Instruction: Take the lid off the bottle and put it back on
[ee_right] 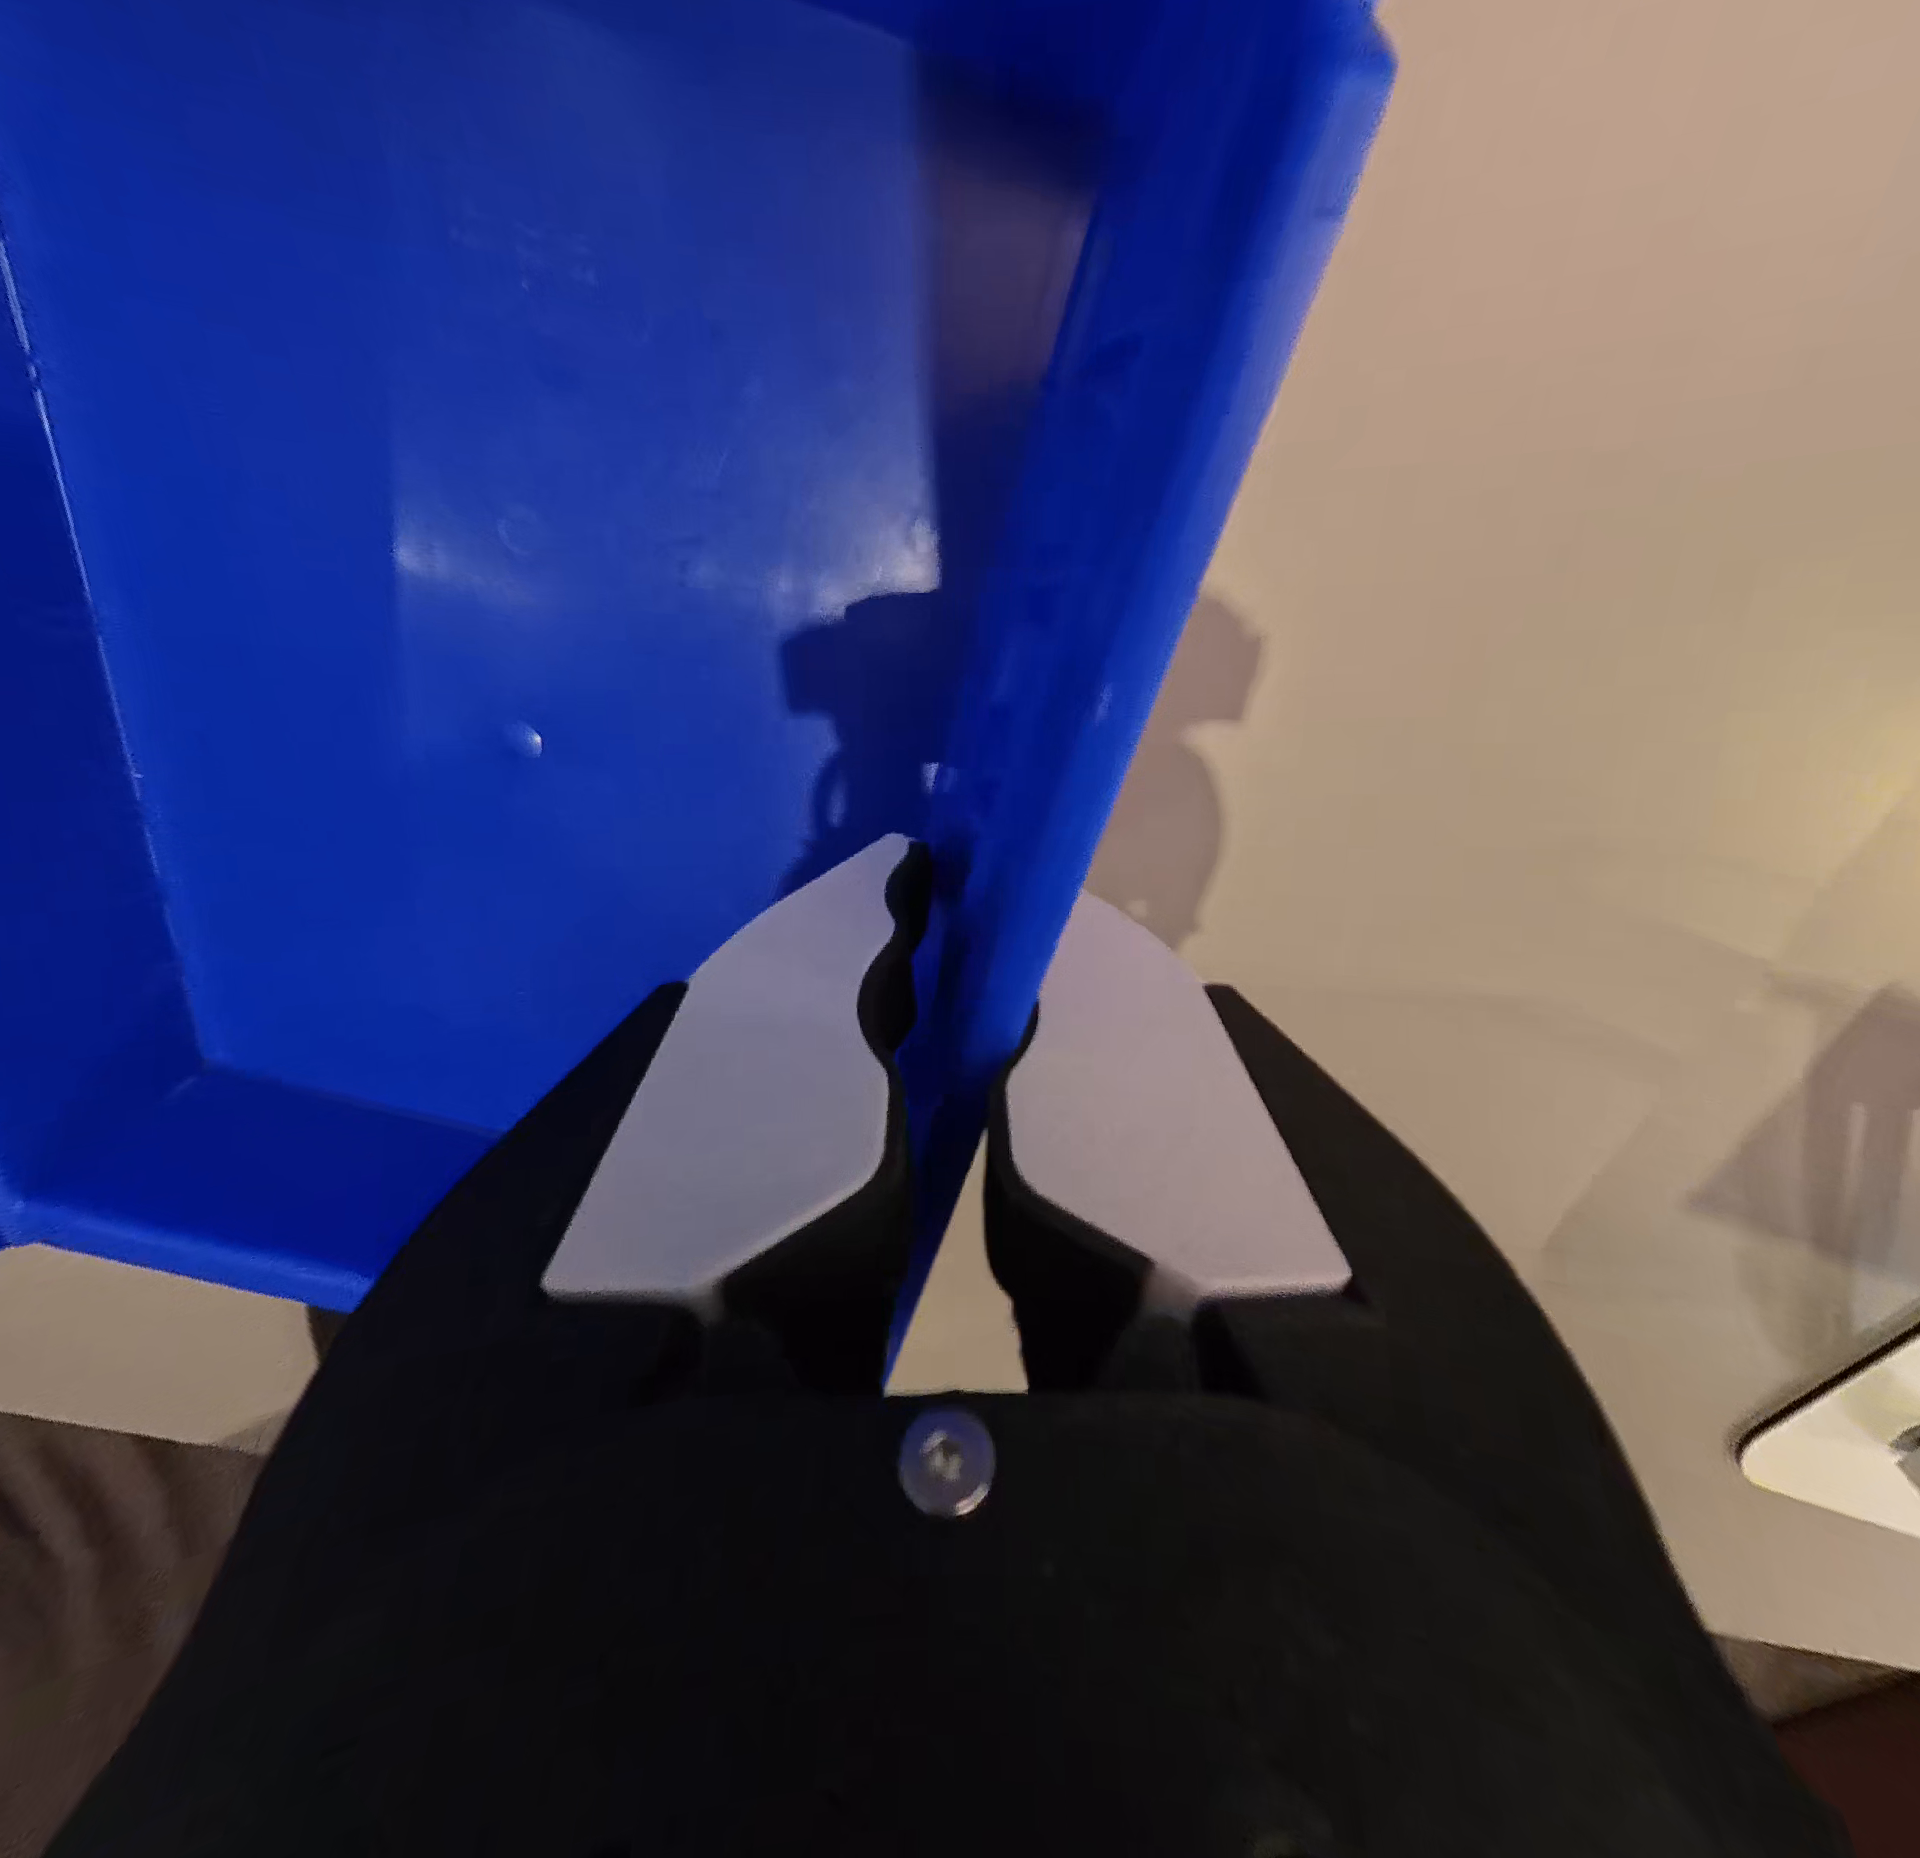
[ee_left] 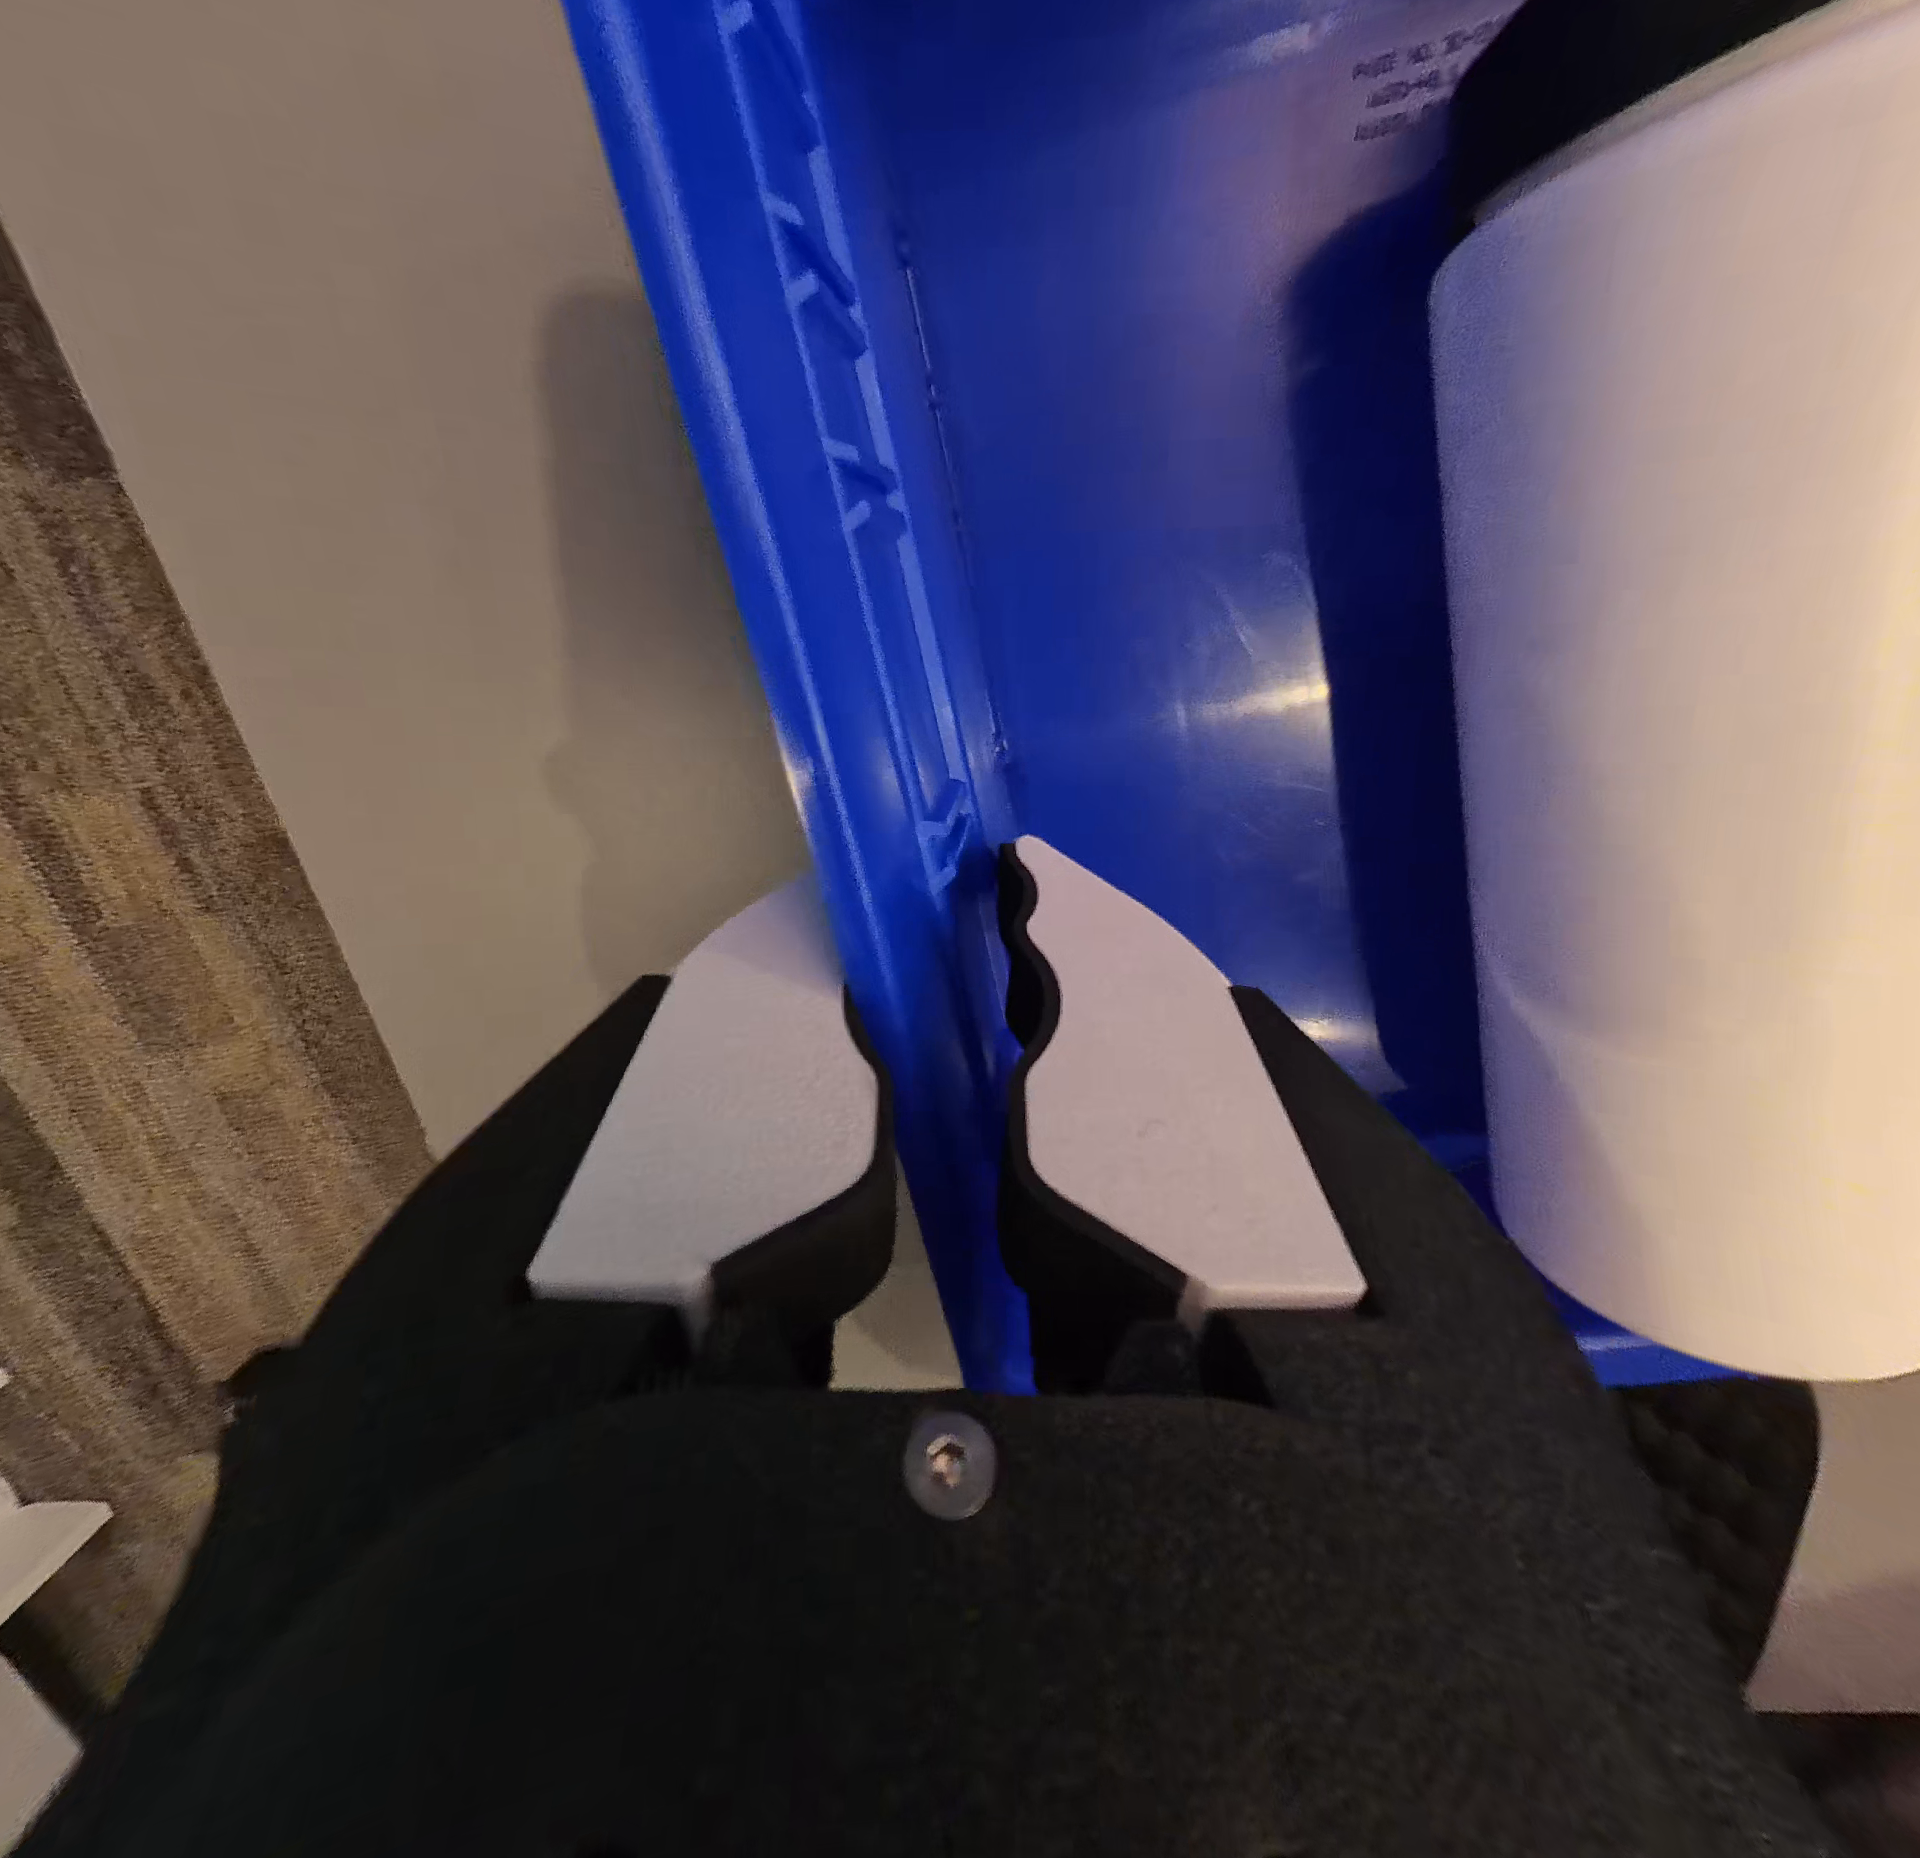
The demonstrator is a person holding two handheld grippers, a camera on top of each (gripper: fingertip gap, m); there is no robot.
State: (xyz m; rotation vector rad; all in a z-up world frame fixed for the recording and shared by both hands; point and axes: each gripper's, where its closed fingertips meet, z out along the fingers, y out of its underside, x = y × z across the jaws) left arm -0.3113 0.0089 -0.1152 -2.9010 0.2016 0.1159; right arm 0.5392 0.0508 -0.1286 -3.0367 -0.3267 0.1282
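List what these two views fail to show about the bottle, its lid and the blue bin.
- Lid: the white bottle in the left wrist view is cut off by the right edge; no lid is clearly visible.
- Bottle: absent from the right wrist view.
- Blue bin: cropped by the top edge in both views.
- Embossed marks on the bin: blurred.
- Left gripper and right gripper: each outer fingertip is hidden behind the bin wall.

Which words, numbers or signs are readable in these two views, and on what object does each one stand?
Blue bin, inner wall, upper right in the left wrist view: a few lines of moulded lettering, too small and blurred to read.
Same bin, right wrist view: faint raised marks, unreadable.
White bottle: no writing visible.
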